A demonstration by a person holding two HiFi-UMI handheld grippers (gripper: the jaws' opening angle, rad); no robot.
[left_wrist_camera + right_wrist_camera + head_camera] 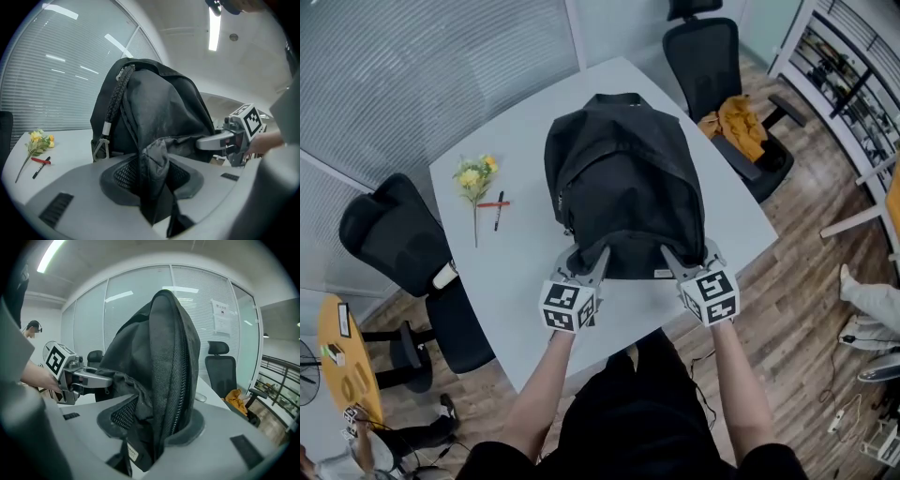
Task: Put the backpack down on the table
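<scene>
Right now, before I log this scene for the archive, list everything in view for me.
table: one, white, centre
backpack: one, black, on the table
flowers: one bunch, yellow, table's left part
red pen: one, beside the flowers
black pen: one, beside the red pen
office chairs: two, black, left of the table and beyond it
garment: one, orange, on the far chair
round table: one, yellow, lower left
left gripper: grey, jaws apart, backpack fabric between
right gripper: grey, likewise

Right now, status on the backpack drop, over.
Left tongs, right tongs open, fabric loose between the jaws. Backpack down on table. Flowers and pens off to the side, nothing blocking.
</scene>
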